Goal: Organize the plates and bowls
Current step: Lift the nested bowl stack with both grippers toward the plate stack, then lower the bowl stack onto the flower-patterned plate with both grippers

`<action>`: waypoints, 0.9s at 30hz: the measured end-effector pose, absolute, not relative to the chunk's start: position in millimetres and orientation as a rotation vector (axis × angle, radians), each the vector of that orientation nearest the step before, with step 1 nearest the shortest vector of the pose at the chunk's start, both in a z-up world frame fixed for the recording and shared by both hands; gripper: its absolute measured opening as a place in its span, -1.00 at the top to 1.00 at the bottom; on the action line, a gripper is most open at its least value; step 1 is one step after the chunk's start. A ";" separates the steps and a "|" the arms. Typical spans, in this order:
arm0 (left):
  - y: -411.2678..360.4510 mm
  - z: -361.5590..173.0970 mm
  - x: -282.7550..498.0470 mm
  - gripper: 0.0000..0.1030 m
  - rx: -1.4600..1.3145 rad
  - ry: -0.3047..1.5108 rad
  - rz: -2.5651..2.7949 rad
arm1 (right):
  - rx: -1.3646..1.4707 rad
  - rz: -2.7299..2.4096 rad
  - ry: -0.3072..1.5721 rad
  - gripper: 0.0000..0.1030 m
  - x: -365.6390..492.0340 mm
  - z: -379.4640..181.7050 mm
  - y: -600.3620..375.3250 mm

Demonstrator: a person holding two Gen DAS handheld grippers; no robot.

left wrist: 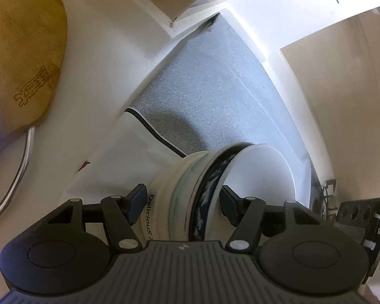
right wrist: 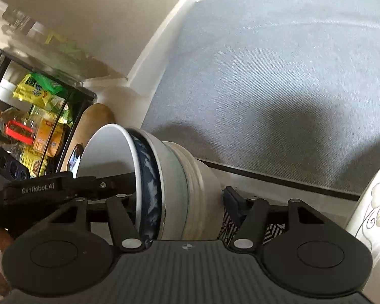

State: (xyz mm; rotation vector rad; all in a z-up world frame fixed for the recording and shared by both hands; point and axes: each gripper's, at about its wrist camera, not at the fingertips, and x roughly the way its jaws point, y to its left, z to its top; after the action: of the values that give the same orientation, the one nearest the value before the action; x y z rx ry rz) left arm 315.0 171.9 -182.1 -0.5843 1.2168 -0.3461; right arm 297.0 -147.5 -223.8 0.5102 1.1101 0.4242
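A stack of nested bowls (left wrist: 190, 190) hangs on its side above a grey mat (left wrist: 215, 88). It has a cream outer bowl with black lettering, a dark blue patterned bowl, and a white inner bowl (left wrist: 261, 177). My left gripper (left wrist: 181, 202) is shut on the stack, one pad on the cream base and the other at the white bowl's mouth. In the right wrist view the same stack (right wrist: 174, 177) opens to the left. My right gripper (right wrist: 179, 197) is shut on it too. Its left finger is hidden behind the rim and its right finger (right wrist: 231, 200) sits by the base.
A wooden board (left wrist: 20, 50) leans at the left beside a metal rim (left wrist: 20, 162). A stove burner (left wrist: 326, 197) shows at the right. A black rack with bottles and packets (right wrist: 33, 116) stands at the left, and a patterned white dish (right wrist: 377, 197) at the right.
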 end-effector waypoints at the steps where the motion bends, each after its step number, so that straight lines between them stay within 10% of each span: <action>1: 172.2 -182.3 314.8 -0.30 -0.583 1.220 -0.350 | 0.512 0.427 1.111 -0.25 297.1 -224.4 -148.0; 27: 176.0 -192.7 310.7 -0.36 -0.734 1.269 -0.338 | 0.513 0.378 1.132 -0.31 302.8 -215.9 -145.2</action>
State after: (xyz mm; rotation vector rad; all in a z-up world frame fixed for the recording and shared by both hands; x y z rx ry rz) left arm 310.7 176.0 -192.7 -0.7341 1.2691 -0.3381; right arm 302.8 -145.2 -215.9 0.5129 1.1323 0.3778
